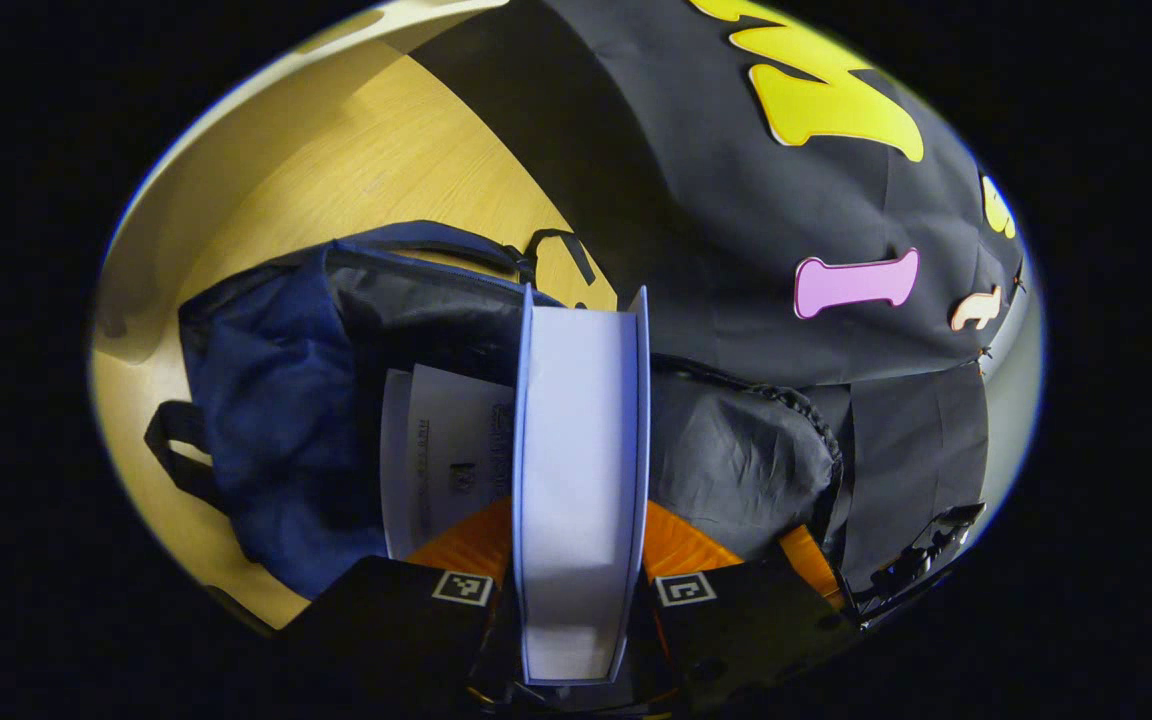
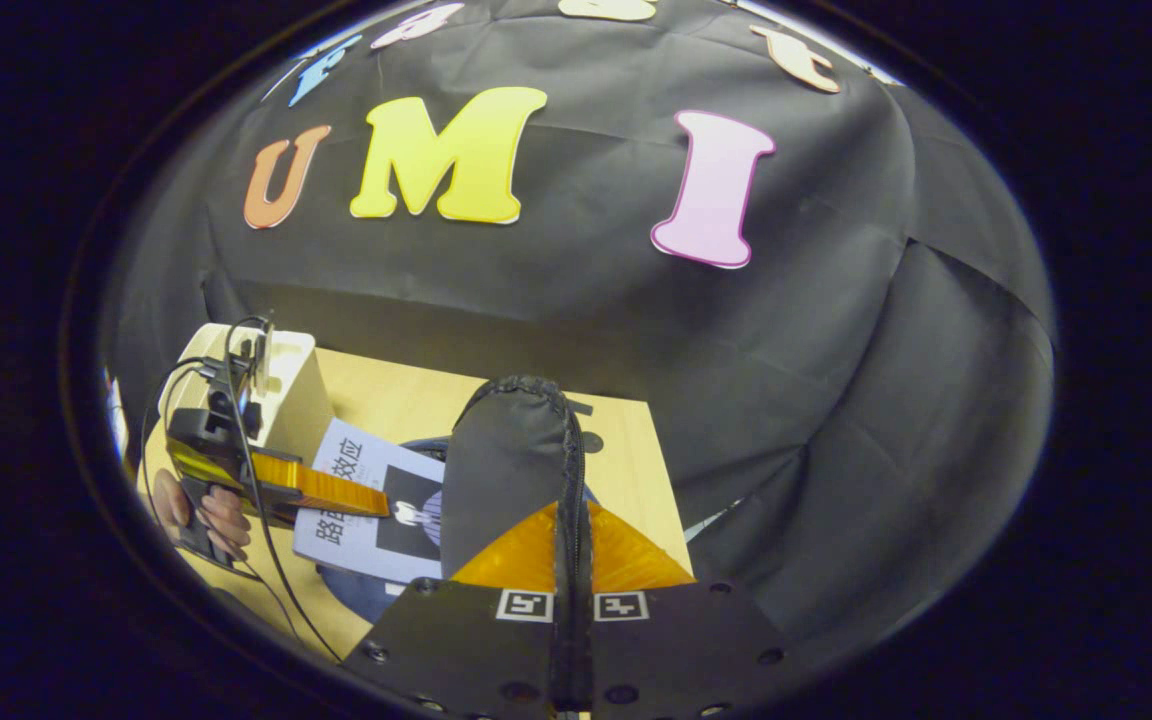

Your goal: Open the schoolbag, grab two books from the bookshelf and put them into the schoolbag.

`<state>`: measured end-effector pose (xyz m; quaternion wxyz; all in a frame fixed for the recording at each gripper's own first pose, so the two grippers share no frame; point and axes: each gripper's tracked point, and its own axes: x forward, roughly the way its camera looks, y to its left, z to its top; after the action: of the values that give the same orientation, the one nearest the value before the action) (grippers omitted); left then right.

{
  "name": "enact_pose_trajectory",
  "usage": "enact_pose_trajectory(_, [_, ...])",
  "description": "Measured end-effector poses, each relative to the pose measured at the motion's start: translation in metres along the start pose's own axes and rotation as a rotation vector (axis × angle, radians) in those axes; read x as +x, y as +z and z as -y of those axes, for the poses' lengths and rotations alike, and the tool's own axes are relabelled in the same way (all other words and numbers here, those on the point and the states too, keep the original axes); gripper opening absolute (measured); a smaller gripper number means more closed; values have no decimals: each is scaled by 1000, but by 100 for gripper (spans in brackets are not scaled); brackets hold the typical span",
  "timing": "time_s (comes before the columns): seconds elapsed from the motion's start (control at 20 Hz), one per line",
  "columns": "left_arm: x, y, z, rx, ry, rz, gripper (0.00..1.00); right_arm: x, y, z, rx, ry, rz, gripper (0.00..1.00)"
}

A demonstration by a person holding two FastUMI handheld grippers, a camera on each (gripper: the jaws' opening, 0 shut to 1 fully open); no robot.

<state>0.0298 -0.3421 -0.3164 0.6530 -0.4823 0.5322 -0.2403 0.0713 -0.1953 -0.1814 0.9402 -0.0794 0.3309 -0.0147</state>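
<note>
Left tongs [image 1: 581,590] clamping book [image 1: 581,450] over schoolbag [image 1: 276,440], right tongs [image 2: 572,600] pinching flap [image 2: 511,460]

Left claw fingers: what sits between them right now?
A book, edge-on, sits between the left claw fingers, over the open schoolbag, where another book already lies; this shows in the left gripper view.

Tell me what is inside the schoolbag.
One white book already sits in the open schoolbag; the left gripper holds a second book over it. Deeper contents are covered.
</note>
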Motion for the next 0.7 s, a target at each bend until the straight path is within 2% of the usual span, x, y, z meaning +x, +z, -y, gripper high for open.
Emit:
enact_pose_trajectory(0.2, [25,-3,-2,-31,-52,-22,43,5,2,0,-8,-2,-4,0])
enact_pose_trajectory(0.3, [39,-11,-9,-56,-57,-65,47,9,1,-1,-2,1,-9,0])
enact_pose_trajectory(0.35, [47,-14,-14,-64,-66,-70,45,12,-1,-1,3,2,-18,0])
enact_pose_trajectory(0.4, [51,-14,-16,-75,-80,-72,48,14,-3,-2,10,1,-24,0])
enact_pose_trajectory(0.5, [56,-13,-21,-103,-99,-72,47,17,-5,-4,15,1,-30,0])
enact_pose_trajectory(0.65, [62,-14,-36,-130,-78,-79,53,21,-8,-9,21,9,-41,0])
enact_pose_trajectory(0.7, [63,-13,-37,-141,-76,-86,59,22,-8,-12,23,12,-43,0])
